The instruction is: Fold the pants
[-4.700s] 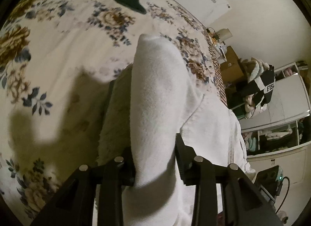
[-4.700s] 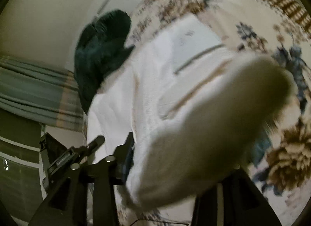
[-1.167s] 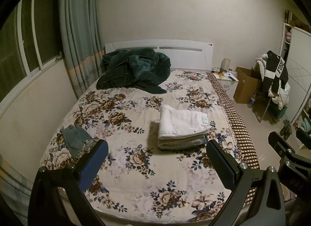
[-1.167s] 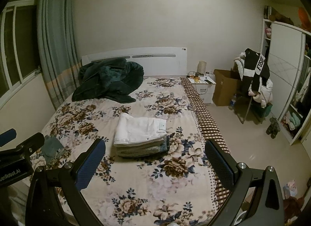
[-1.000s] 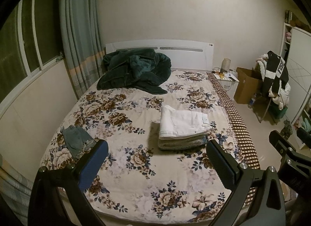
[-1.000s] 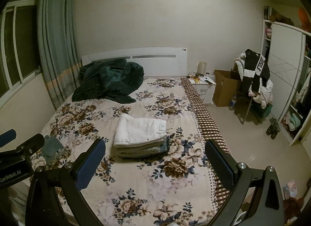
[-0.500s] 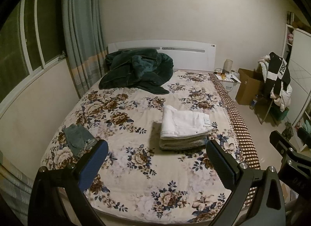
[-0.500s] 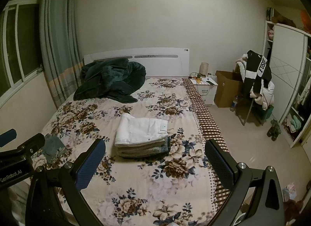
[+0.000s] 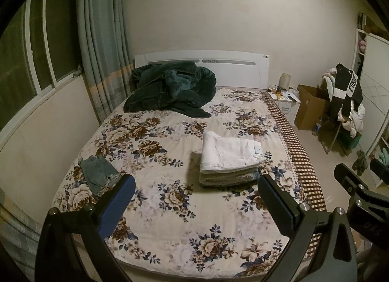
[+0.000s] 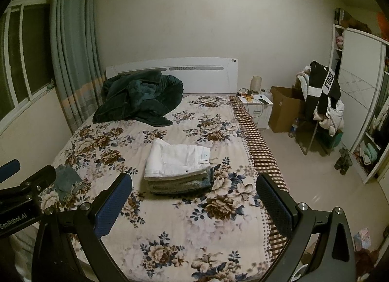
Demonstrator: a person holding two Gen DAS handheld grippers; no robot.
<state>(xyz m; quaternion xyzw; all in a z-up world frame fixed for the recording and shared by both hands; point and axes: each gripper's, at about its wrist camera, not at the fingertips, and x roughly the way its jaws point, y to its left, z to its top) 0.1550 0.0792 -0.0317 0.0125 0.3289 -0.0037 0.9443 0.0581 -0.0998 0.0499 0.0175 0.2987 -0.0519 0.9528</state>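
Folded white pants (image 9: 231, 154) lie on top of a small stack of folded clothes on the floral bed (image 9: 170, 221); they also show in the right wrist view (image 10: 178, 161). A small pair of denim shorts (image 9: 98, 175) lies unfolded near the bed's left edge, and also shows in the right wrist view (image 10: 66, 181). My left gripper (image 9: 195, 205) is open and empty, held well back from the bed's foot. My right gripper (image 10: 194, 199) is open and empty too, beside it on the right.
A dark green blanket (image 9: 170, 87) is heaped by the white headboard. A nightstand (image 10: 257, 109), a cardboard box (image 10: 284, 109) and a chair hung with clothes (image 10: 321, 102) stand right of the bed. A wardrobe (image 10: 359, 102) lines the right wall. Curtains (image 9: 102, 51) hang left.
Several seconds ago both grippers held white fabric close to the bed. Now both are open, empty and far back. Over the last second the view barely shifts.
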